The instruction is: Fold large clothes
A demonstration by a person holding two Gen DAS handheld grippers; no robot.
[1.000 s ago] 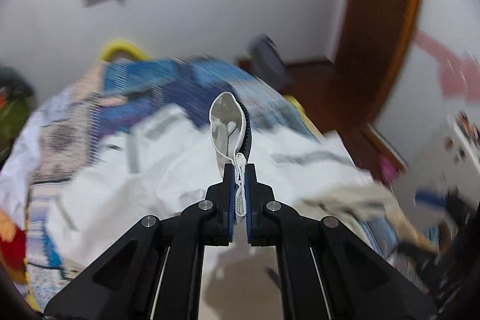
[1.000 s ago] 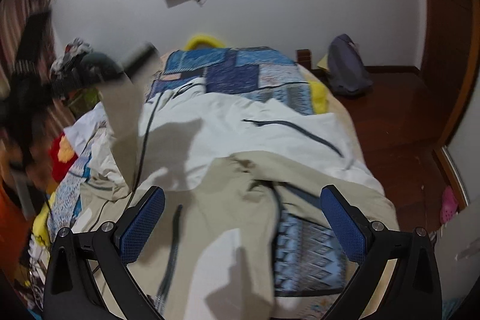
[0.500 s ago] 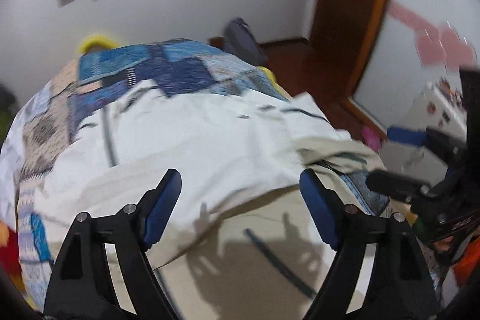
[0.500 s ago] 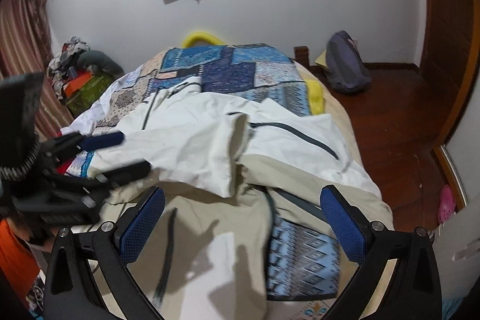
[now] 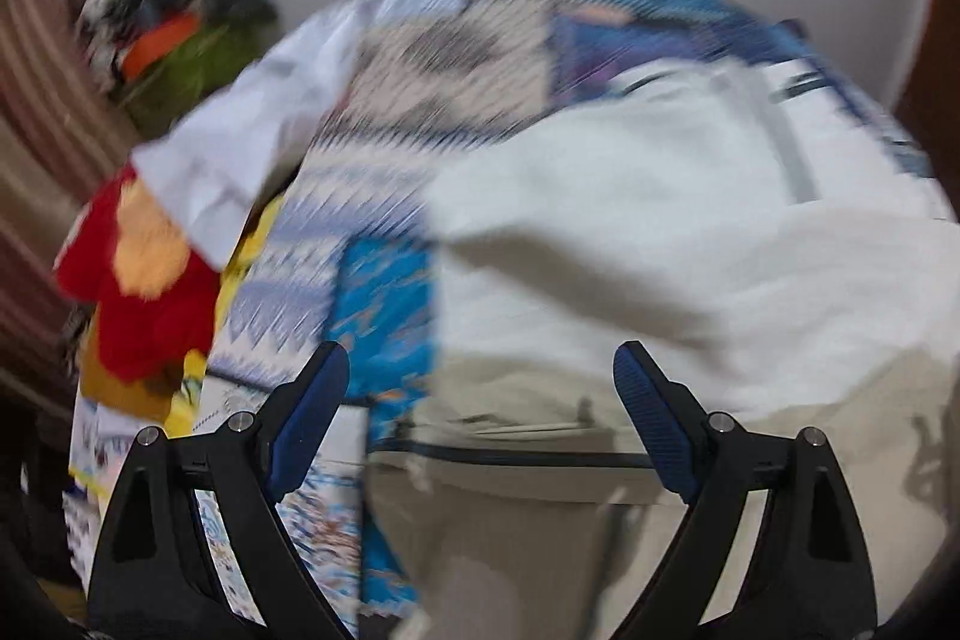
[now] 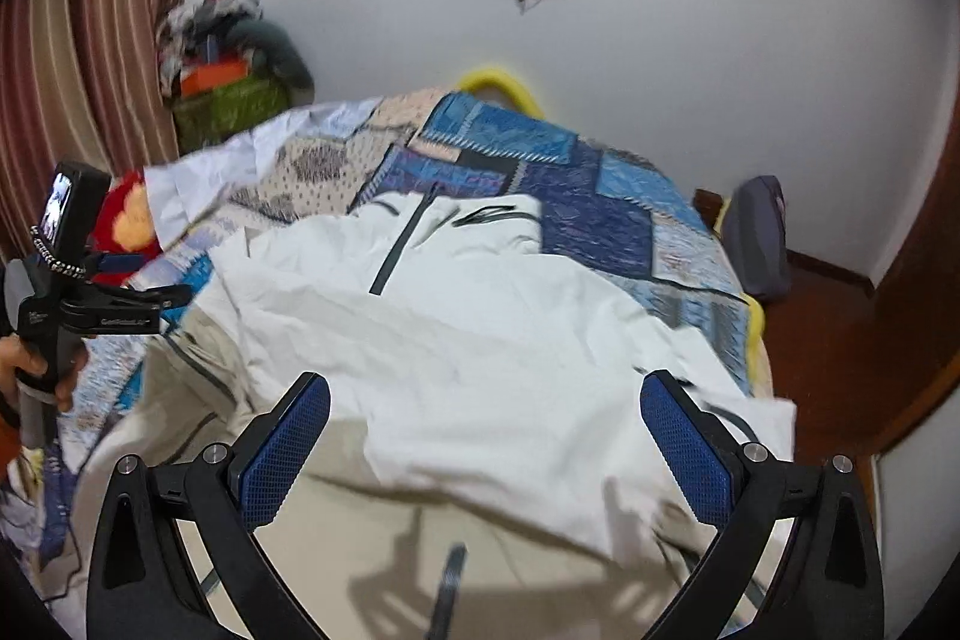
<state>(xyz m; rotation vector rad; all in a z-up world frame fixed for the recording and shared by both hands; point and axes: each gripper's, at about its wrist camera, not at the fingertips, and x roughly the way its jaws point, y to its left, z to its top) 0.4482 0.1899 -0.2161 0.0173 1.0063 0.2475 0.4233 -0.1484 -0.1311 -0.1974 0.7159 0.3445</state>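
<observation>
A bedroom with a white wall, a striped curtain (image 6: pixel 90 58) at one side and a bed under a patchwork quilt (image 6: pixel 570 196). The garment (image 6: pixel 480 340), a large pale jacket with dark zips, lies spread across the quilt, white upper layer over a beige one (probably a first fold, with creases and a loose near edge). Judged from this, the folding is begun but far from finished: the bundle remains wide, and further folds and smoothing are left.

Left gripper (image 5: pixel 480 412): jaws have just been opening and stand wide, nothing between them; it points steeply down over the jacket's near left edge, where beige cloth meets the quilt. The view is motion-blurred.

Right gripper (image 6: pixel 483 442): jaws wide apart, empty, tilted down above the middle of the jacket. At the left edge of its view a hand (image 6: pixel 36 370) holds the other gripper's handle.
</observation>
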